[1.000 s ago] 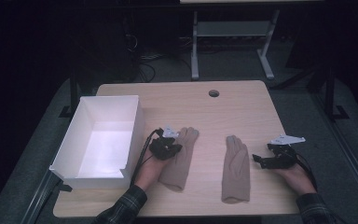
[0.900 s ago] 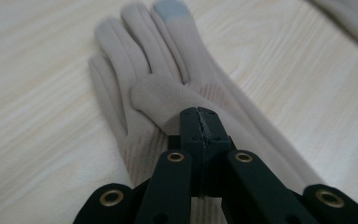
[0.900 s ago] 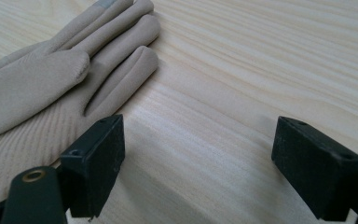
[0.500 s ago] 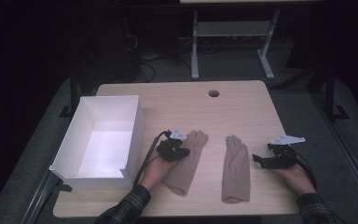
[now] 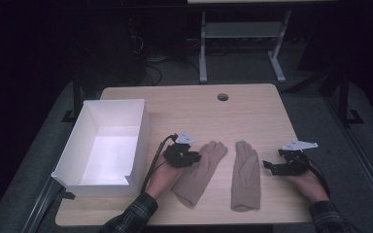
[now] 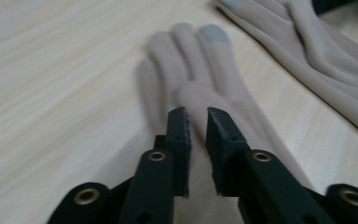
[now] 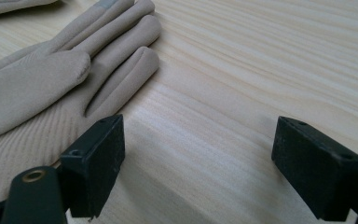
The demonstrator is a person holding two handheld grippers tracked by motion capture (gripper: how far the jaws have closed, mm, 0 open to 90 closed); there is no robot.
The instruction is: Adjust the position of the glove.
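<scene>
Two beige gloves lie flat on the wooden table (image 5: 199, 107). The left glove (image 5: 199, 170) (image 6: 200, 70) has a grey fingertip patch. My left gripper (image 5: 196, 158) (image 6: 198, 114) sits low over its palm near the thumb. Its jaws have just been opening and stand a narrow gap apart, with no fabric pinched between the pads. The right glove (image 5: 246, 174) (image 7: 51, 79) lies beside it, fingers pointing away. My right gripper (image 5: 267, 166) (image 7: 198, 135) rests just right of that glove, open wide over bare wood.
A white open box (image 5: 141, 126) stands at the table's left side, close to the left hand. A cable hole (image 5: 222, 97) sits near the far edge. A metal stand (image 5: 243, 34) is on the floor beyond the table.
The left gripper and the left glove shifted a little to the right, toward the other glove. The right gripper stayed put.
</scene>
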